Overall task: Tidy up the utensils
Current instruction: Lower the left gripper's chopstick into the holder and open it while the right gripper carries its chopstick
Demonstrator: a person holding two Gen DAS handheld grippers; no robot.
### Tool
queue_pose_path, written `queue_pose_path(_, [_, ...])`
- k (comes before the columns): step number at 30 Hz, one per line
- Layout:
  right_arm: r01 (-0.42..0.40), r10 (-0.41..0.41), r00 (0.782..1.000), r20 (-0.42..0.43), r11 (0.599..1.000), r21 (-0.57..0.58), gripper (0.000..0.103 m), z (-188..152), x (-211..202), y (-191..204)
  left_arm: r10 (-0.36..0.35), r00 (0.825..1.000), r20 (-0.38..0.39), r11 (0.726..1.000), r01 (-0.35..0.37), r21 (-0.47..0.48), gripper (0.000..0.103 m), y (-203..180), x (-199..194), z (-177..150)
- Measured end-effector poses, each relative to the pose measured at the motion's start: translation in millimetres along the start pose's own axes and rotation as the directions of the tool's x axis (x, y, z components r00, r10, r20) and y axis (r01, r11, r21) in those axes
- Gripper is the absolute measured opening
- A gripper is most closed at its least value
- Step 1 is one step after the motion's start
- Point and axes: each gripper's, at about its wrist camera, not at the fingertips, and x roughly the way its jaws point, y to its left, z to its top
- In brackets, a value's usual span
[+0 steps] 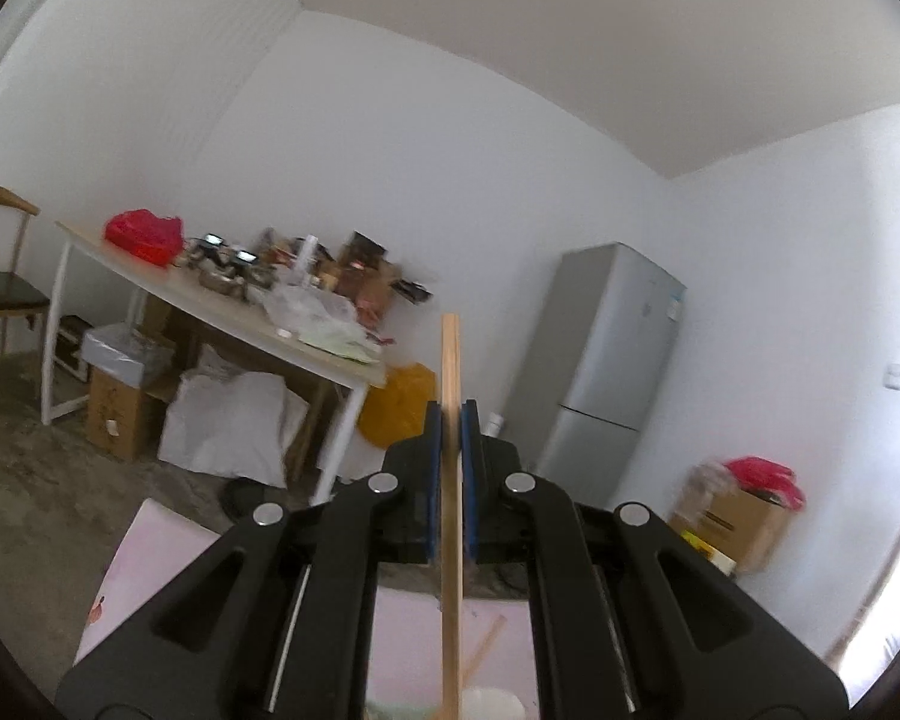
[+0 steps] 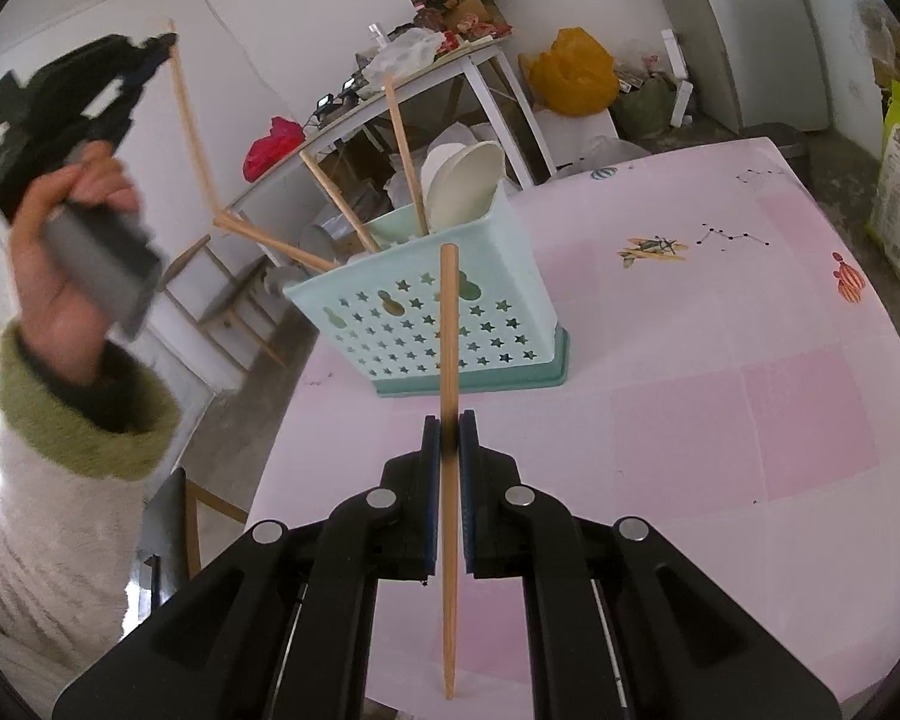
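Right wrist: left gripper (image 2: pixel 162 45) apparently raised, tilted.

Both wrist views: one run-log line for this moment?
left tongs: shut on chopstick, raised | right tongs: shut on chopstick, before basket | basket: chopsticks, white spoons

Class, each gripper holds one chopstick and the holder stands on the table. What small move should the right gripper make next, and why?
Probably carry the right gripper forward and up over the holder, then lower its chopstick in. The stick is clamped near its middle, short of the holder, where three chopsticks and white spoons already stand.
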Motion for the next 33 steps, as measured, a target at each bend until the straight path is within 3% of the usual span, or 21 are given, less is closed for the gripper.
queue_pose_path(4, [0.006,-0.006,1.000,0.002,1.000,0.014,0.006,2.6,0.1,-7.1,0.071,0.997,0.003,0.997,-0.071,-0.019,0.005,2.2,27.4,-16.4])
queue_pose_path(14, [0.018,-0.018,1.000,0.002,0.999,0.031,0.006,7.6,-0.1,-20.7,0.139,0.990,0.015,0.989,-0.140,0.039,0.005,2.6,48.5,-54.0])
queue_pose_path(27, [0.037,-0.037,0.999,0.016,0.999,0.034,0.006,7.8,-7.4,-22.8,0.131,0.990,-0.042,0.991,-0.129,0.043,0.006,6.5,45.2,-74.6])
queue_pose_path(28, [0.037,-0.038,0.999,0.018,0.999,0.033,0.006,7.5,-8.3,-21.6,0.120,0.991,-0.052,0.992,-0.118,0.046,0.008,4.4,39.6,-74.3])
queue_pose_path(33, [0.038,-0.039,0.998,0.039,0.999,0.018,0.006,8.2,-16.1,-15.1,0.052,0.996,-0.071,0.998,-0.049,0.041,0.037,0.4,12.1,-63.7])
